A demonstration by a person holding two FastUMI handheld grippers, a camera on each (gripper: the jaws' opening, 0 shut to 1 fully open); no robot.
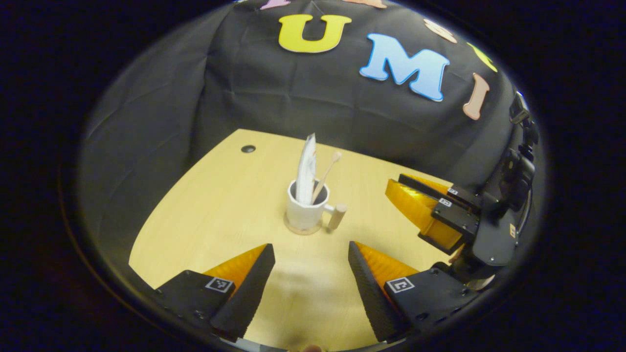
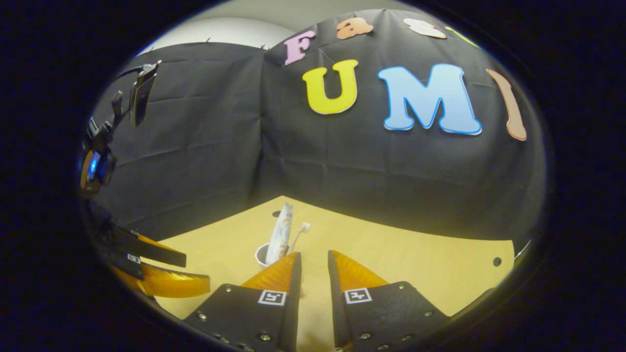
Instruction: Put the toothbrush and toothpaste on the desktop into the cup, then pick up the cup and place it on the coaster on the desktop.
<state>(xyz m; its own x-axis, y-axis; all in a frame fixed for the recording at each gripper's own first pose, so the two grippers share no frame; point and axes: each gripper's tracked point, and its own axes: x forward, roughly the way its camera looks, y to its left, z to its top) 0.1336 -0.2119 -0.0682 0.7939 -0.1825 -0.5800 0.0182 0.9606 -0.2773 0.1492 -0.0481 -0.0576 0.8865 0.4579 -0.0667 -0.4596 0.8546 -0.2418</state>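
White ceramic marks the cup (image 1: 306, 211), which stands at the centre of the left gripper view on a round coaster (image 1: 299, 230) whose wooden rim peeks out beneath its base, on the pale wooden desktop (image 1: 220, 205). Inside the cup the toothpaste (image 1: 306, 168) tube stands nearly upright, and the toothbrush (image 1: 326, 175) leans to the right beside it, bristle head uppermost. A wooden handle juts from the cup's right side. At the bottom of the frame the left gripper (image 1: 311, 256) has its fingers spread wide apart with nothing between them, well short of the cup. At the right edge the right gripper (image 1: 420, 208) hovers above the desktop, near the cup's handle but apart from it. In the right gripper view, that gripper (image 2: 314, 261) sits at the bottom centre, its fingers close together with a narrow gap, seemingly gripping nothing. Just above its left finger the cup (image 2: 262, 255) is partly hidden, toothpaste (image 2: 280, 235) and toothbrush (image 2: 299, 233) rising from it. The left gripper (image 2: 161, 274) shows at the lower left.
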